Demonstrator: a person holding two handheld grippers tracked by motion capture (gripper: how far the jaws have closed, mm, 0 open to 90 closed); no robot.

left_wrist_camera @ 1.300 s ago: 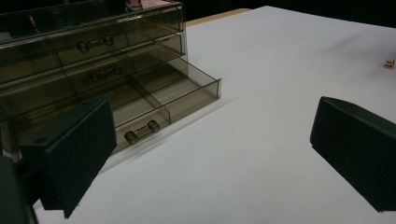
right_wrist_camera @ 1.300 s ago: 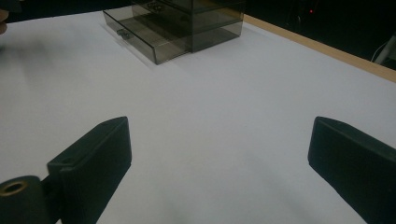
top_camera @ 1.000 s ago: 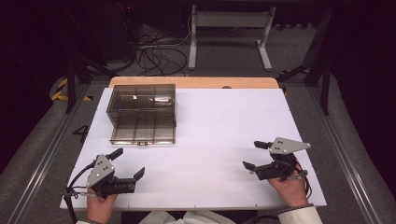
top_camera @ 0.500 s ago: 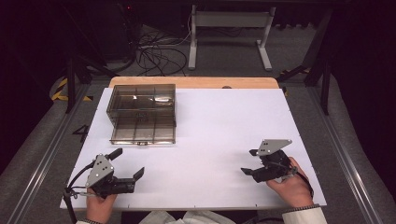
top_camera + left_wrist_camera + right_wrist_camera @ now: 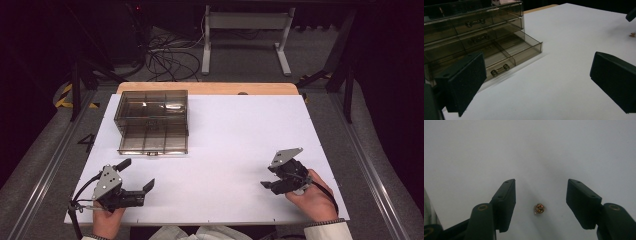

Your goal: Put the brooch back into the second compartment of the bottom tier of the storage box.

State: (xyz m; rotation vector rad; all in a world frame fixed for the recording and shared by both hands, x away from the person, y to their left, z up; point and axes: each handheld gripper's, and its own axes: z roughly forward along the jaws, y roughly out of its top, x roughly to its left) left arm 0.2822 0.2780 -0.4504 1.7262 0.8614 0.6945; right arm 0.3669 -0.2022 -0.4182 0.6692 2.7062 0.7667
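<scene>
A tiny gold-coloured object point(image 5: 539, 208) lies on the white table, between the wide-apart jaws of my right gripper point(image 5: 541, 183), which touches nothing. In the high view the right gripper point(image 5: 268, 177) hovers low at the front right, pointing left and tilted down. The left gripper point(image 5: 136, 175) rests at the front left, open and empty. A smoky clear drawer box point(image 5: 151, 106) stands at the back left with its bottom drawer point(image 5: 154, 139) pulled out. In the left gripper view my left gripper point(image 5: 539, 65) faces that box point(image 5: 474, 32), and the gold object point(image 5: 632, 35) lies far right.
The white table sheet point(image 5: 235, 130) spreads between the box and both grippers. A wooden table edge point(image 5: 210, 88) runs along the back. Cables and a metal stand point(image 5: 245, 30) are on the floor behind. The right gripper's jaw tip point(image 5: 631, 15) pokes into the left gripper view.
The right gripper has moved slightly left and toward the person and tipped its jaws down over the gold object. The left gripper has stayed put.
</scene>
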